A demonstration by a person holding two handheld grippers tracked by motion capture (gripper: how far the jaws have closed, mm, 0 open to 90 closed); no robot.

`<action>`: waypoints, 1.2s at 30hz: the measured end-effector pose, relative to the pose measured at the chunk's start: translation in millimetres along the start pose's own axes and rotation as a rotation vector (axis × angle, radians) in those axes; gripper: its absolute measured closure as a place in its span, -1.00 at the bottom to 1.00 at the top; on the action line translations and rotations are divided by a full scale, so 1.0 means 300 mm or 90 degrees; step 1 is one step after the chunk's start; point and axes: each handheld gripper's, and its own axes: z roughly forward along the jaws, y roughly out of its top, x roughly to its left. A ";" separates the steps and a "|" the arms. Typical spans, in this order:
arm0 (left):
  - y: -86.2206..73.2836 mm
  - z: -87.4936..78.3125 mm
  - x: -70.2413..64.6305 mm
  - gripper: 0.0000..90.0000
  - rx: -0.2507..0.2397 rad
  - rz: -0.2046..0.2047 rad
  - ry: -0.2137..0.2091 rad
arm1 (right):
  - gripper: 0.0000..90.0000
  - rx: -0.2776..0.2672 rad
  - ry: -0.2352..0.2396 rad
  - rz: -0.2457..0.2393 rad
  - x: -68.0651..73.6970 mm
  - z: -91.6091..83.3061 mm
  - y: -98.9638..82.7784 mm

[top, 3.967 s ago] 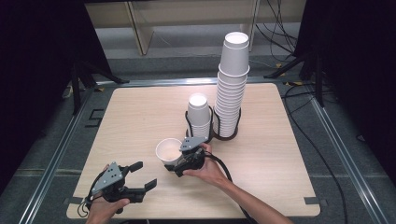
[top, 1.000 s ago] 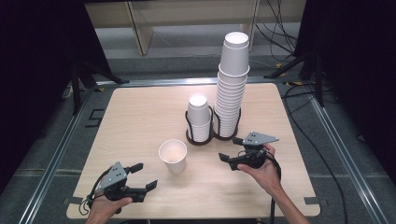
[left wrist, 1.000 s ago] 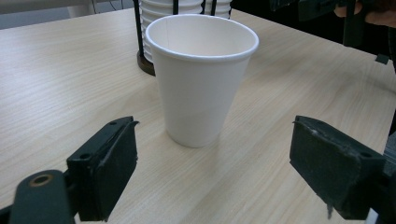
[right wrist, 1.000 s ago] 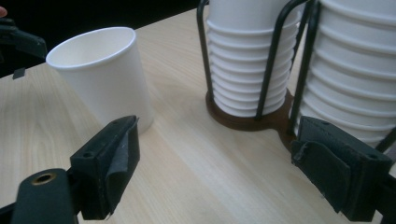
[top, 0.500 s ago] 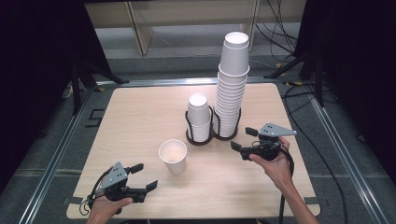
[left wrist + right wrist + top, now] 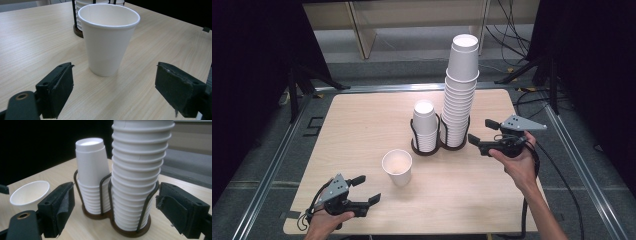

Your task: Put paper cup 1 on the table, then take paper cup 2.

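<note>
A single white paper cup stands upright, mouth up, on the wooden table. My left gripper rests near the front left edge and is open. Its jaws point at that cup, which stands a little beyond them. Behind it, a black wire holder carries a short stack of upturned cups and a tall stack. My right gripper hovers open just right of the tall stack, level with its lower part and apart from it. The short stack and the single cup show to its left.
A black cable trails from the right gripper off the table's right side. Metal rails run along the table's left and right edges. Wood shelving and loose cables lie on the floor behind the table.
The right gripper, which held the single cup at mid-table four seconds ago, has left it there and moved right, then up and closer to the tall stack. The left gripper has stayed put.
</note>
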 end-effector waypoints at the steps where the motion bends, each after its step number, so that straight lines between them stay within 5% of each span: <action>1: 0.000 -0.001 0.001 -0.67 0.003 0.003 0.000 | -0.66 0.001 0.006 0.007 -0.001 0.001 0.006; 36: -0.002 0.002 0.006 -0.67 0.010 -0.007 0.001 | -0.67 -0.073 -0.026 0.010 -0.088 0.011 0.372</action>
